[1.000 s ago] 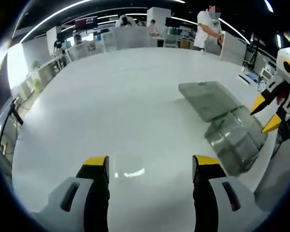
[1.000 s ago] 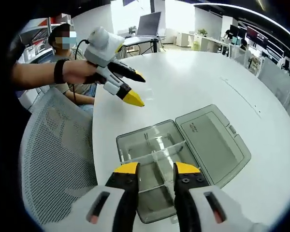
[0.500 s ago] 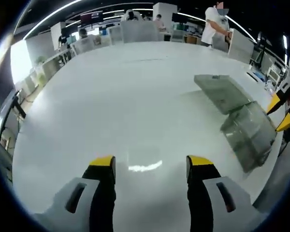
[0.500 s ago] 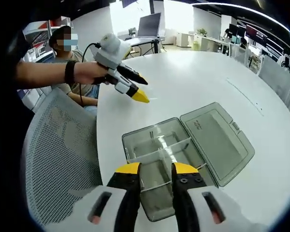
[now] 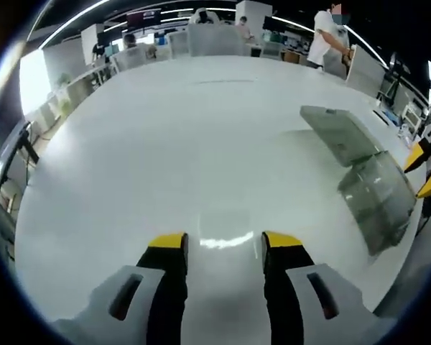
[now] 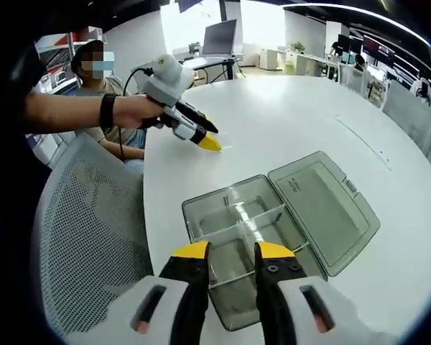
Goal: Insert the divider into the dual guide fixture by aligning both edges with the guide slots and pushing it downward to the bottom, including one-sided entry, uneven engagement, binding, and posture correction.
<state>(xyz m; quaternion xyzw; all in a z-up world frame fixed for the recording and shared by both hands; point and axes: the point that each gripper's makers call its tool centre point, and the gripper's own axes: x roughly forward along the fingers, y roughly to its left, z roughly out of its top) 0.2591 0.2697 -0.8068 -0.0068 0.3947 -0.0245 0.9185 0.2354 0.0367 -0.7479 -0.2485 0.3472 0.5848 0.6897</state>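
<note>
I see a large white table (image 5: 165, 144) in an open-plan office; a grey mesh chair (image 6: 86, 237) stands beside its edge; a monitor (image 6: 223, 36) sits on a distant desk; bright windows and ceiling light strips illuminate the dark-ceilinged room.

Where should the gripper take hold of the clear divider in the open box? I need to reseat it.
Grip the divider on its top edge near the middle, coming from above. It stands upright across the clear box, so walls block its ends and only that thin edge is exposed.
</note>
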